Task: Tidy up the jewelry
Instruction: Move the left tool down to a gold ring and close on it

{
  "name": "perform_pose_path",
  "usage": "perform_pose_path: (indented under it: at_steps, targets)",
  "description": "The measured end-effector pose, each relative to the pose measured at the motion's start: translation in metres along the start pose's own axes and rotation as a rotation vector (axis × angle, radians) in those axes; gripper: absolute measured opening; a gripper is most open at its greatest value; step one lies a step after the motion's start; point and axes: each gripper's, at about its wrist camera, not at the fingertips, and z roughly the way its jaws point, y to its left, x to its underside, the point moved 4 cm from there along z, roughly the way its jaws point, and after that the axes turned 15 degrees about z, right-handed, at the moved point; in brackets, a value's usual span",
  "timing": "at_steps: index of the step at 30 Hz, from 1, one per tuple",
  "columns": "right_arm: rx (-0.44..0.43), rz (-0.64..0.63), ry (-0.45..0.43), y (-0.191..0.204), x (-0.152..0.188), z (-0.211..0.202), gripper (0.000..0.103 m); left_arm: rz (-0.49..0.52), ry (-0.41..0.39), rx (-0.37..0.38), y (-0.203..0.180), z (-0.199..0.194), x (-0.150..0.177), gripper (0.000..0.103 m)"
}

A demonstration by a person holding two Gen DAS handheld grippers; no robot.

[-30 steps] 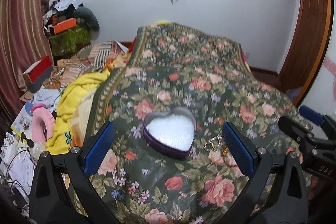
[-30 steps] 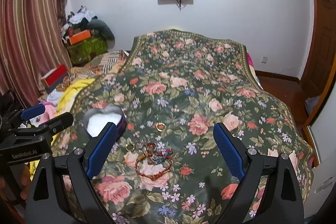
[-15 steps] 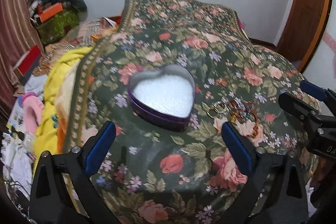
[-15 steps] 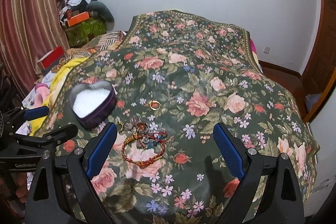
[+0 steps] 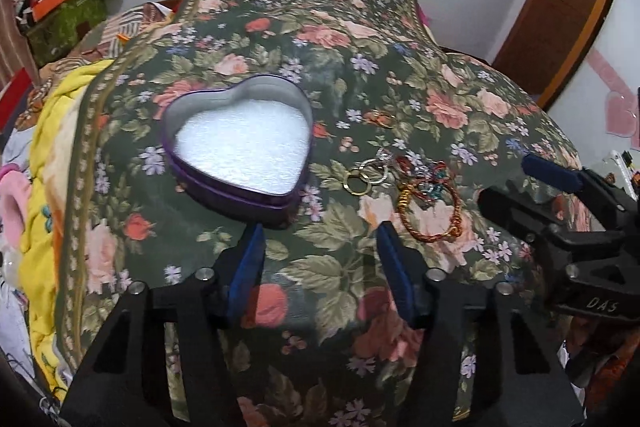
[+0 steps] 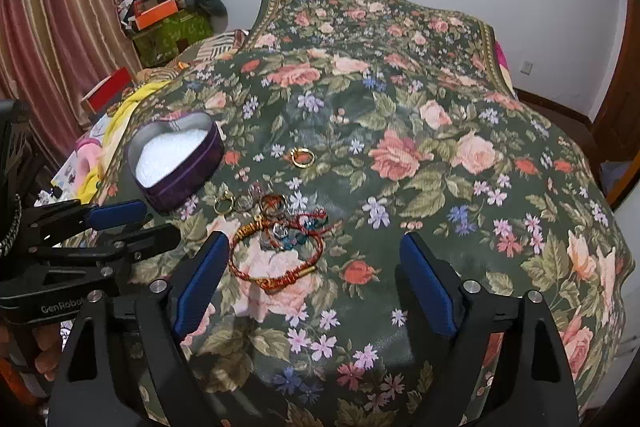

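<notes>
Left wrist view: the left gripper [image 5: 320, 247] has its 2 blue-padded fingers [image 5: 248, 267] parted and grasping nothing, hanging over the floral bedspread [image 5: 344, 39]. Just beyond the tip of the left-hand finger sits the heart-shaped tin [image 5: 238, 151], lid off, with purple walls, a silvery inner rim and a white foam pad filling its floor. Beyond the tip of the right-hand finger lies the jewelry: a red-and-gold woven bracelet [image 5: 430, 211] in a loose loop, a small tangle of red cord with blue-green beads [image 5: 424, 179] touching its far side, and a gold ring [image 5: 358, 183] overlapping a silver ring [image 5: 374, 171] between the tangle and the tin. 1 more gold ring [image 5: 378, 119] lies apart, farther out, hard to make out against the pattern.

From the right wrist view, the right gripper [image 6: 312, 267] is likewise spread wide and holds nothing. The bracelet [image 6: 276, 259] lies just inside its left-hand finger [image 6: 200, 287], near the fingertip, with the beaded cord [image 6: 304, 227] and the paired rings [image 6: 224, 205] just past it. The lone gold ring [image 6: 302, 158] rests well ahead of the fingers, and the tin [image 6: 176, 163] stands beyond and to the left of the left-hand finger. The left gripper [image 6: 120, 223] shows at the left edge, near the tin.
</notes>
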Motion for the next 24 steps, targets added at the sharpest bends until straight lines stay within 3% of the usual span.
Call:
perform_pose_path:
  at_steps: [3, 6, 24]
  targets:
    - [0.001, 0.013, 0.006, -0.004, 0.001, 0.000, 0.083, 0.011, 0.007, 0.023, -0.004, 0.005, -0.002, 0.046]
    - [0.007, 0.020, 0.001, -0.007, 0.000, -0.002, 0.083, 0.021, 0.016, 0.047, -0.008, 0.011, -0.005, 0.031]
    - [-0.016, 0.052, 0.026, -0.016, -0.003, 0.005, 0.083, 0.044, 0.030, 0.025, -0.009, 0.040, -0.027, 0.031]
